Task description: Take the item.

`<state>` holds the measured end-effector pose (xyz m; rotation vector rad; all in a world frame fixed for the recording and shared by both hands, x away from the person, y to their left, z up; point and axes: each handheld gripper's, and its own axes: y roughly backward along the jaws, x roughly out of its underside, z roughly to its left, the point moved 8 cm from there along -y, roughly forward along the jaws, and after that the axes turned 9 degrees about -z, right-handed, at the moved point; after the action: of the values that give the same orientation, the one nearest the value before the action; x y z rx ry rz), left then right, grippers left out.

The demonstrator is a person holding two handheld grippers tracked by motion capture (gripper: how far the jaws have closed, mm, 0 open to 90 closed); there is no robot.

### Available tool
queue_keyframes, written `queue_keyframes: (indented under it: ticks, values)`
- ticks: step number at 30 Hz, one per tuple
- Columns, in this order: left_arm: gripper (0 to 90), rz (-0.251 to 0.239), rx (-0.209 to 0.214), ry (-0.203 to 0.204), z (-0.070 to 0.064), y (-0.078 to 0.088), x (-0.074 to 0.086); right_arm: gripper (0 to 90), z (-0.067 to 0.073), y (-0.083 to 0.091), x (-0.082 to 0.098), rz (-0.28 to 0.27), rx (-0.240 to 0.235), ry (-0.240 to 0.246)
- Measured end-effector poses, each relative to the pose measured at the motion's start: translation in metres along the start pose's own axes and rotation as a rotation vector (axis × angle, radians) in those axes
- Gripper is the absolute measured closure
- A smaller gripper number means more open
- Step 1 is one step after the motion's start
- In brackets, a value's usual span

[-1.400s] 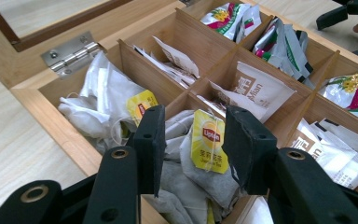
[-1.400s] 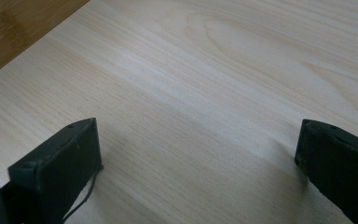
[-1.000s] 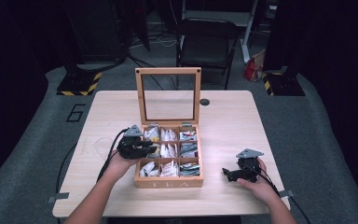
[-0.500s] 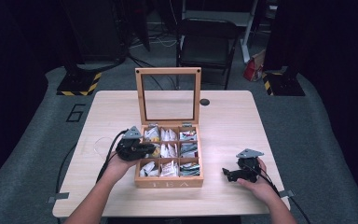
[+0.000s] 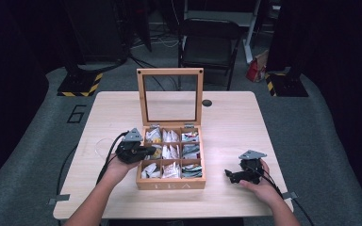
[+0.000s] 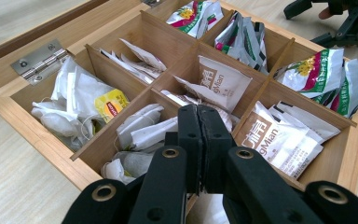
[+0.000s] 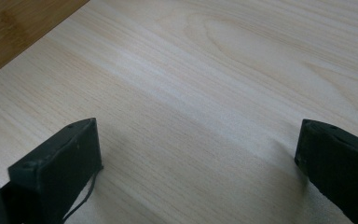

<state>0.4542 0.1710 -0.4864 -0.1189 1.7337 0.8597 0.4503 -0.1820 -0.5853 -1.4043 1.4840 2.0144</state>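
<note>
My left tool (image 6: 198, 140) has just been closing and now sits shut, jaws together over the tea box's (image 6: 42, 135) middle-left compartment of white tea bags (image 6: 142, 130), apparently gripping none; right tool (image 7: 198, 154) rests wide on the table (image 7: 214, 70).

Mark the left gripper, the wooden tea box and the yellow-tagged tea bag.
left gripper (image 6: 198, 140), left gripper view, where its shut jaws meet.
wooden tea box (image 5: 170, 184), high view, front wall.
yellow-tagged tea bag (image 6: 110, 105), left gripper view, yellow tag.

Pale wooden table (image 5: 231, 117), open tea box (image 5: 171, 162) on it, small dark disc (image 5: 207, 102) behind
</note>
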Motion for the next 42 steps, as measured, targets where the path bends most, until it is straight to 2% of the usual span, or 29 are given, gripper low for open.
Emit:
queue_keyframes:
  ticks: [4, 9, 16, 22, 35, 42]
  values:
    - [88.4, 0.007, 0.003, -0.003, 0.001, 0.001, 0.0, 0.0, 0.0, 0.0, 0.0, 0.0, 0.0, 0.0]
    - [88.4, -0.018, -0.014, -0.012, 0.002, 0.007, -0.008, 0.0, 0.0, 0.0, 0.0, 0.0, 0.0, 0.0]
    - [88.4, -0.065, -0.054, -0.021, 0.011, 0.033, -0.029, 0.0, 0.0, 0.0, 0.0, 0.0, 0.0, 0.0]
    - [88.4, -0.083, -0.088, -0.02, 0.022, 0.054, -0.038, 0.0, 0.0, 0.0, 0.0, 0.0, 0.0, 0.0]
    - [88.4, -0.103, -0.155, -0.002, 0.039, 0.083, -0.038, 0.0, 0.0, 0.0, 0.0, 0.005, -0.003, 0.0]
    - [88.4, -0.116, -0.203, 0.014, 0.053, 0.102, -0.035, 0.0, 0.0, 0.0, 0.0, 0.002, 0.0, 0.0]
